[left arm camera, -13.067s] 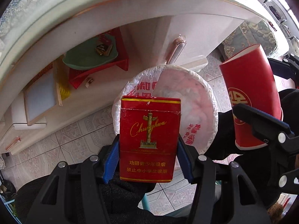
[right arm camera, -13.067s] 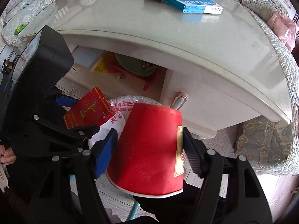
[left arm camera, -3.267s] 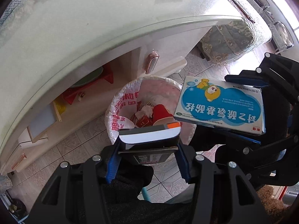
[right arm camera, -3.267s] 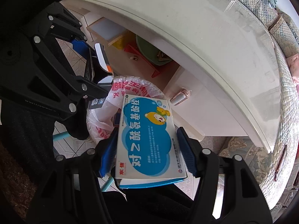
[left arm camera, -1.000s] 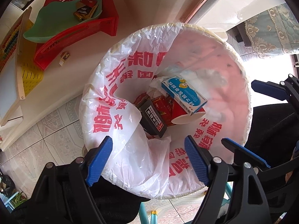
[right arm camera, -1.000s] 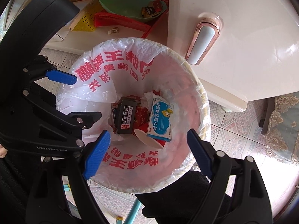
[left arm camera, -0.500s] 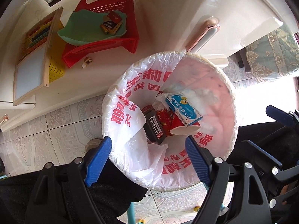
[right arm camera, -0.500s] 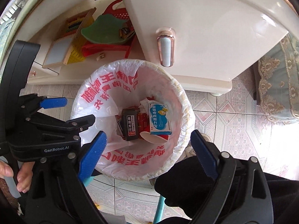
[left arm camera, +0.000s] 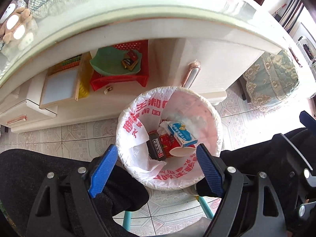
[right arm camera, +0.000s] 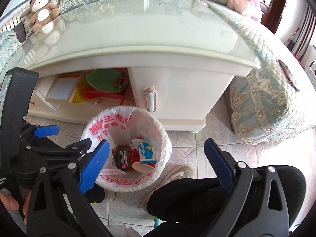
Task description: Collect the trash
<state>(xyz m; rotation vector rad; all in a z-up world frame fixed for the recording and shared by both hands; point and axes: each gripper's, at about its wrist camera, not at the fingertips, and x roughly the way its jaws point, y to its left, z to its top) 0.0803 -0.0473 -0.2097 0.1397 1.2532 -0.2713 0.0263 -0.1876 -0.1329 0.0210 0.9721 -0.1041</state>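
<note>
A round trash bin (left arm camera: 212, 118) lined with a white bag with red print stands on the floor below both grippers; it also shows in the right wrist view (right arm camera: 165, 138). Inside lie a blue-and-white medicine box (left arm camera: 182, 134) (right arm camera: 145, 151), a black box (left arm camera: 156, 147) (right arm camera: 122, 159), a red cigarette pack (left arm camera: 166, 141) and a red paper cup (left arm camera: 182, 151) (right arm camera: 142, 166). My left gripper (left arm camera: 155, 169) is open and empty above the bin's near rim. My right gripper (right arm camera: 156, 164) is open and empty above the bin. The left gripper also shows in the right wrist view (right arm camera: 59, 136).
A white glass-topped table (right arm camera: 138, 39) stands behind the bin, with a drawer handle (left arm camera: 190, 75). Under it sit a red basket with a green dish (left arm camera: 116, 63) and a framed board (left arm camera: 59, 87). A teddy bear (right arm camera: 44, 9) and a cushioned sofa (right arm camera: 266, 102) are nearby. The person's legs flank the bin.
Both grippers have risen away from the bin, so it looks smaller and the tabletop has come into view. The trash lies unmoved in the bin.
</note>
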